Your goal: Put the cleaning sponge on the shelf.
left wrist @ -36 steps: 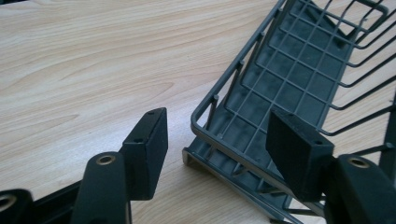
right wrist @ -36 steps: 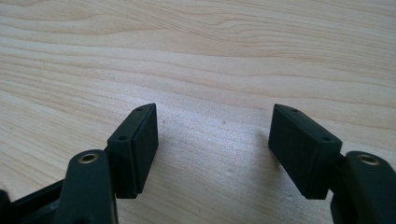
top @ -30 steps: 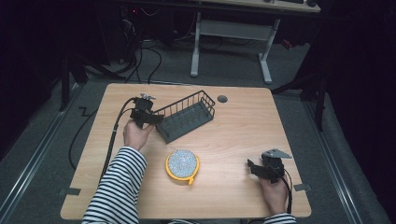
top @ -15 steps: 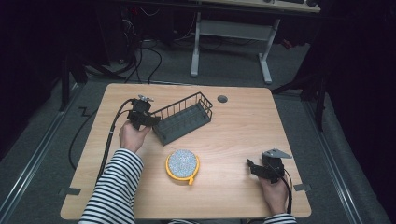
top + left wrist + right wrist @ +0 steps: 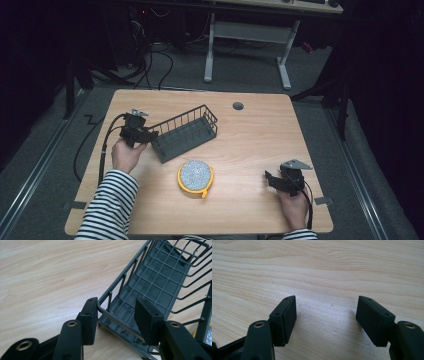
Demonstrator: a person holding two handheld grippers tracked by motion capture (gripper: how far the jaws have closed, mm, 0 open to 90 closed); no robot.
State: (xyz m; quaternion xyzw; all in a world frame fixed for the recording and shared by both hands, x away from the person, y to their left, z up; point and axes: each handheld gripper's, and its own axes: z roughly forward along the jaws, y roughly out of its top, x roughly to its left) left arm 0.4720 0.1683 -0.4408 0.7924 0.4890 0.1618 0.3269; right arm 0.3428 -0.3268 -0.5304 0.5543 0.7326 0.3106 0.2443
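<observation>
A dark grey wire basket [image 5: 185,132] lies slantwise on the wooden table [image 5: 250,135], left of centre. My left gripper [image 5: 149,134] is at the basket's near left corner. In the left gripper view its jaws straddle the corner rim of the basket [image 5: 155,282], and the gripper [image 5: 116,302] is open, with one pad touching the rim wire. A round yellow dish with a speckled grey top [image 5: 195,176] sits in front of the basket. My right gripper [image 5: 268,178] rests low at the table's near right, open [image 5: 327,300] over bare wood.
A dark grommet hole [image 5: 238,106] sits in the tabletop behind the basket. The left gripper's black cable [image 5: 100,150] hangs over the table's left edge. A white desk frame [image 5: 247,35] stands on the floor beyond the table.
The left gripper and the basket corner have shifted a little to the left and toward the person. The right gripper has stayed put.
</observation>
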